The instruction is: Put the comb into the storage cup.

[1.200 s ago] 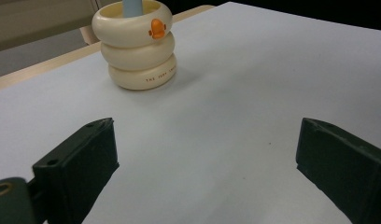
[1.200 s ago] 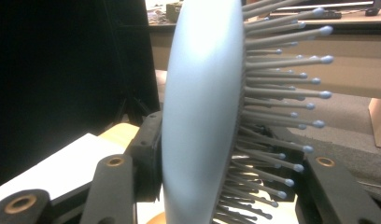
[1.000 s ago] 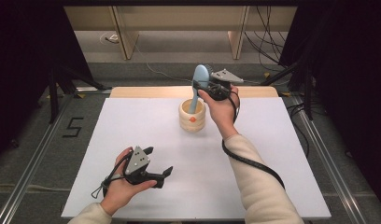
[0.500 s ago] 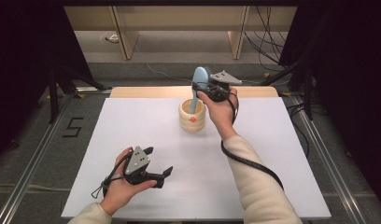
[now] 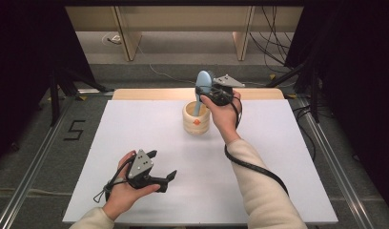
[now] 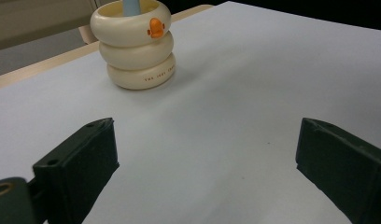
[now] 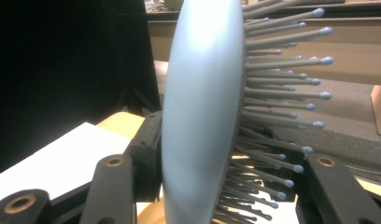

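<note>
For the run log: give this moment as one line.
right gripper: shut on hairbrush | hairbrush: handle in cream holder | left gripper: open, near table edge

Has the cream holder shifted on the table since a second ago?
No. The cream holder sits at the same spot near the table's wooden far edge, with the blue hairbrush standing in it.

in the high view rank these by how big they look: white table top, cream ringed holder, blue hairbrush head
1. white table top, by far the largest.
2. cream ringed holder.
3. blue hairbrush head, smallest; the right gripper covers its lower part, so its full size is unsure.
</note>
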The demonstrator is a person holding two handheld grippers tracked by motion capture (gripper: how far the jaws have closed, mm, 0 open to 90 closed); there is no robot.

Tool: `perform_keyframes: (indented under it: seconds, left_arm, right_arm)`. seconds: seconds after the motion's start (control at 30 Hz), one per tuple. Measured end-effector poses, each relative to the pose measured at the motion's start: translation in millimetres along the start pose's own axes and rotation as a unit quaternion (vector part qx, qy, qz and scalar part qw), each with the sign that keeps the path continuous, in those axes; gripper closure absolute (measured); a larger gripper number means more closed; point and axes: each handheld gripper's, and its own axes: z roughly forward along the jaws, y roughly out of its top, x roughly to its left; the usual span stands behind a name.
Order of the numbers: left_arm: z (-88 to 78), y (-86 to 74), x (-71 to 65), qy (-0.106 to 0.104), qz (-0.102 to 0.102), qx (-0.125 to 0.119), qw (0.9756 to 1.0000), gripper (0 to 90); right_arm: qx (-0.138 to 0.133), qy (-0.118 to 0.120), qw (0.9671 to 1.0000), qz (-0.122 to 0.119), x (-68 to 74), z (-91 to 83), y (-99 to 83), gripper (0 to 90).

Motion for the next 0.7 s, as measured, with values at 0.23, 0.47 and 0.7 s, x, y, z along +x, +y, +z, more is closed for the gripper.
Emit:
perform_keyframes:
  seconds: [0.23,0.47,0.7]
  left_arm:
    - [0.3,-0.1,-0.2,-0.001,-0.001,0.0,1.0,4.9]
    - [0.4,-0.1,-0.3,-0.002,-0.001,0.0,1.0,5.0]
    - [0.6,-0.4,-0.5,-0.004,-0.002,0.001,1.0,5.1]
  right_arm:
    - [0.005,-0.001,1.0,0.001,-0.6,1.9,-3.9,49.6]
    - [0.009,-0.004,0.9999,0.004,-2.1,3.3,-8.9,49.5]
    - [0.012,-0.006,0.9999,0.005,-3.1,5.0,-13.9,49.4]
